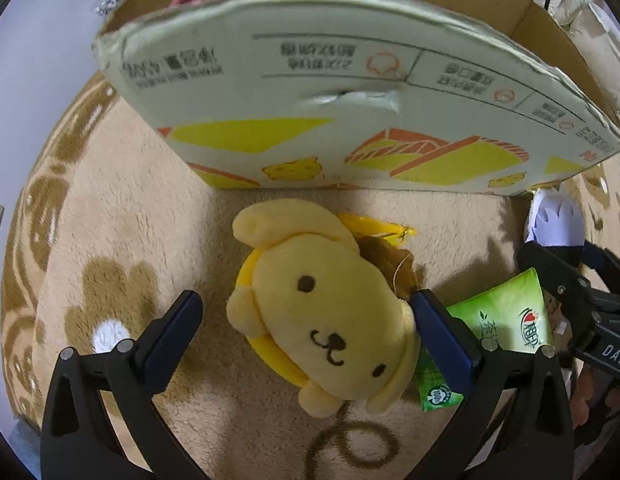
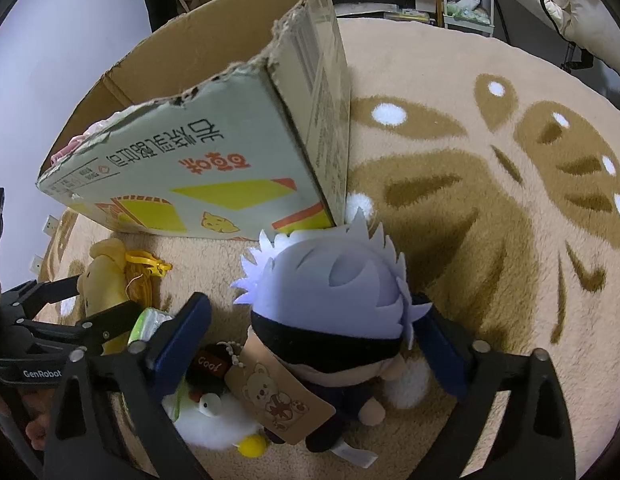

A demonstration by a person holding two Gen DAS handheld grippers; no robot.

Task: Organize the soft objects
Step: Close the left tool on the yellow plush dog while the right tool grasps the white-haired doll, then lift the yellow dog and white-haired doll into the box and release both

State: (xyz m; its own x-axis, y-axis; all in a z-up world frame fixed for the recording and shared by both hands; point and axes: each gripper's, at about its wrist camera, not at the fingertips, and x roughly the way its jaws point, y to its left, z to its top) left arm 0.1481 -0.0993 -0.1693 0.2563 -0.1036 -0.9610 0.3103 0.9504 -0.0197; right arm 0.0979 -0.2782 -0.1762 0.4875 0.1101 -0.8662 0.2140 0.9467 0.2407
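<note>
On rug [image 1: 110, 208], both grippers [image 1: 306, 312] [image 2: 310, 316] wide open, straddling plushies.

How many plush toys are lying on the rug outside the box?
3: a yellow dog plush between the left gripper fingers, a white-haired doll between the right gripper fingers, a white duck plush beside it. Others may be hidden.

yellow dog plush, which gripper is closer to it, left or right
Left. The left gripper is open around the yellow dog plush, one finger on each side. The right gripper is further right, open around the white-haired doll.
</note>
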